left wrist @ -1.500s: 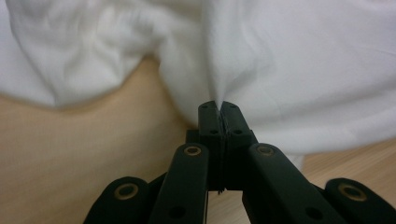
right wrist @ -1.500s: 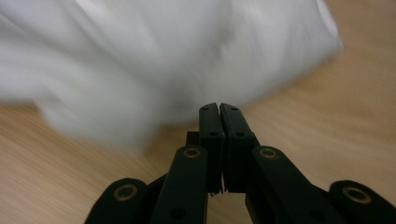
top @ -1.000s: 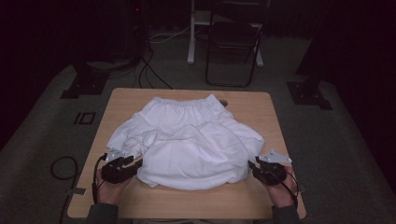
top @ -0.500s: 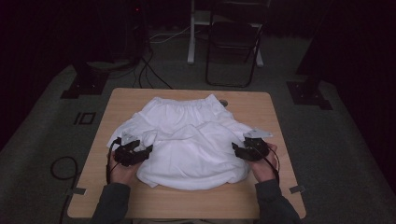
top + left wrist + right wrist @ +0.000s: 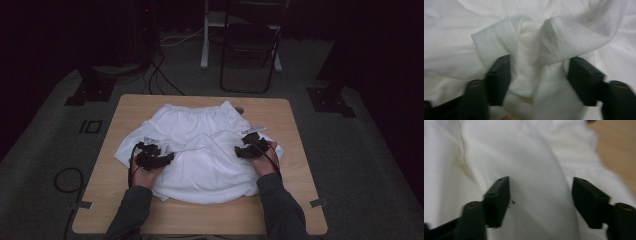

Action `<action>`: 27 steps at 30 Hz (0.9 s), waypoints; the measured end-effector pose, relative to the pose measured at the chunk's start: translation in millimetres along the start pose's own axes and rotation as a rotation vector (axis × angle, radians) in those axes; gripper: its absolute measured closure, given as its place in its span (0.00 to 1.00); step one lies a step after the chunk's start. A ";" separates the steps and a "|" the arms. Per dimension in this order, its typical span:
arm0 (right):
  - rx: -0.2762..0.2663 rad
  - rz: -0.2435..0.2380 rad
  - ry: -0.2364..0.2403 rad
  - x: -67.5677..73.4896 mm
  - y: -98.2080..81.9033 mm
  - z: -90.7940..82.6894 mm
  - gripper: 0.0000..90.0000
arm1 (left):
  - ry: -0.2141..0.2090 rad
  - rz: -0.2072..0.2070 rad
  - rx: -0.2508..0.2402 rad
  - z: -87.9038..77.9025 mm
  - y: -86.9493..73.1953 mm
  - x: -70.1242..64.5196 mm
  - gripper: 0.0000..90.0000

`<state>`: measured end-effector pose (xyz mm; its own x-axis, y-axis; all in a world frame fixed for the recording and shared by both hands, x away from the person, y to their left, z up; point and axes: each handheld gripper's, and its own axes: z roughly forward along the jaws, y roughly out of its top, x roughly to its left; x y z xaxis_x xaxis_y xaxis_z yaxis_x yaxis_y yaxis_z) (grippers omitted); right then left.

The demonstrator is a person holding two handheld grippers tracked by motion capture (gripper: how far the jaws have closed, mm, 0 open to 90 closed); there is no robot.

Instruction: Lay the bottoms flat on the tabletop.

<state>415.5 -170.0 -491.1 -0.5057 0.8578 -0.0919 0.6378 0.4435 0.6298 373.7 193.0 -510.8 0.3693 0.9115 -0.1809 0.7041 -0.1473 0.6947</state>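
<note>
White garment (shorts by the look, elastic waistband at far edge) lies spread over centre of wooden table, partly folded; near hem sits just short of table's near edge. Waistband edge is the landmark for all positions below.

Left gripper: on garment's left portion, nearer the person than the waistband, hand behind it. Right gripper: on right portion, also near side of waistband, close to garment's right edge. Both well apart from each other.

Risks (judgement):
- L jaws look wide, w/ a bunched fold of cloth sitting loosely between them. If the hand lifts or drags now, fold prob slips out and the crease collapses.
- R side: cloth lies flat and smooth between jaws, nothing gathered. Closing here could pinch top layer only, so layers below stay behind and the fold goes skew.
- Uneven pull L vs R would twist garment relative to waistband.
- R gripper view blurred, so cloth contact there is uncertain.

Jaws:
- L, per left gripper view: spread wide, not clamping; raised fold of white cloth stands between, touching inner face of one jaw at least.
- R, per right gripper view: spread wide, resting on or just over flat cloth; holds nothing.
</note>
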 end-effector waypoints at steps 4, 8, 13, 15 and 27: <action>0.024 -0.033 0.045 4.1 -11.0 2.5 0.82 | -0.031 0.007 -0.015 -6.9 -1.2 -0.8 0.95; -0.008 -0.028 0.053 5.8 -19.2 -7.2 0.94 | -0.038 0.024 -0.029 -14.5 -1.2 -3.0 0.98; -0.084 -0.008 0.054 3.9 -34.4 -34.1 0.96 | -0.056 0.034 -0.063 -34.1 -7.6 -5.7 0.98; -0.104 -0.002 0.050 2.9 -41.5 -44.0 0.96 | -0.063 0.039 -0.078 -43.7 -11.8 -7.3 0.98; -0.149 0.055 0.033 0.3 -107.1 -93.7 0.97 | -0.079 0.037 -0.106 -87.7 -52.7 -5.2 0.98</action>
<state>292.6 -241.7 -486.3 -0.4929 0.8695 -0.0301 0.5729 0.3504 0.7410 281.5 229.7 -485.4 0.4435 0.8725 -0.2050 0.6223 -0.1352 0.7711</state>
